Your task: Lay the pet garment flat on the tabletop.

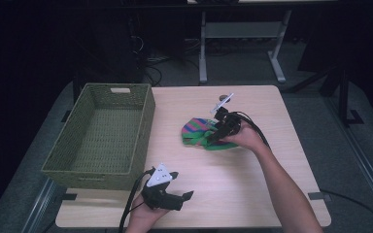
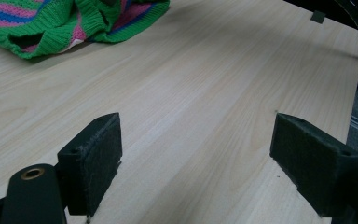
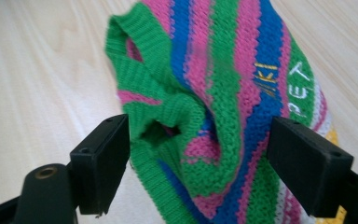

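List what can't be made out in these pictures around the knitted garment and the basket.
- Knitted garment, right gripper view: the lettering is blurred and partly folded under; only "PET" reads. Its lower end is cut off by the bottom edge.
- Same garment, high view: its near side is hidden behind the right gripper and hand.
- Same garment, left gripper view: cut off by the top edge.
- Green basket, high view: its near inner wall is hidden by its own rim.
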A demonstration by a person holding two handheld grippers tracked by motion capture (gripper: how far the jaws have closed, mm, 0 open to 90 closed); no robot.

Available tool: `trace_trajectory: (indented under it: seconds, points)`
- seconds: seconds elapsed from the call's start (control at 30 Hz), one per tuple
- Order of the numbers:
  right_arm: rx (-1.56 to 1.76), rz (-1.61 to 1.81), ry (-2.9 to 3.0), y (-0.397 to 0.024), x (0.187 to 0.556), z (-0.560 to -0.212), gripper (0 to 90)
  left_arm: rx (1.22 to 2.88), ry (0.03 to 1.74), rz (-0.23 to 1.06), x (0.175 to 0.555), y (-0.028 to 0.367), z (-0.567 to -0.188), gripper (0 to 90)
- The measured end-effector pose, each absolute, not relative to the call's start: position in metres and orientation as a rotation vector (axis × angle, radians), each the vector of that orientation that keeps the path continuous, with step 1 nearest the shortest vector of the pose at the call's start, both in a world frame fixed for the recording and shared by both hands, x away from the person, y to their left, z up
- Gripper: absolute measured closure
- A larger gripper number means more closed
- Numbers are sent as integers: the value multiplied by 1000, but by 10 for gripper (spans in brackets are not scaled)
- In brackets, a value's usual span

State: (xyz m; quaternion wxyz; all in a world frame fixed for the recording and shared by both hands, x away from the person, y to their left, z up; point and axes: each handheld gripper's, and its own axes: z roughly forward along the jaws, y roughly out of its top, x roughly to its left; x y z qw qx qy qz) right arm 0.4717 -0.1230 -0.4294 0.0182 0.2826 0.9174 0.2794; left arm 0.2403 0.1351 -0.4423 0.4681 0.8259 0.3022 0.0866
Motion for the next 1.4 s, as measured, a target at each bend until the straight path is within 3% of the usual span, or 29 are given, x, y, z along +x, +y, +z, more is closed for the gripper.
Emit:
trace_trajectory:
  seconds: [0.73, 1.4]
  points:
    - [854, 659, 2791, -108, 465, -451, 302, 2030, 746, 222, 240, 135, -442, 163]
    - [902, 584, 2790, -102, 463, -444, 642, 2022, 748, 226, 240, 134, -442, 163]
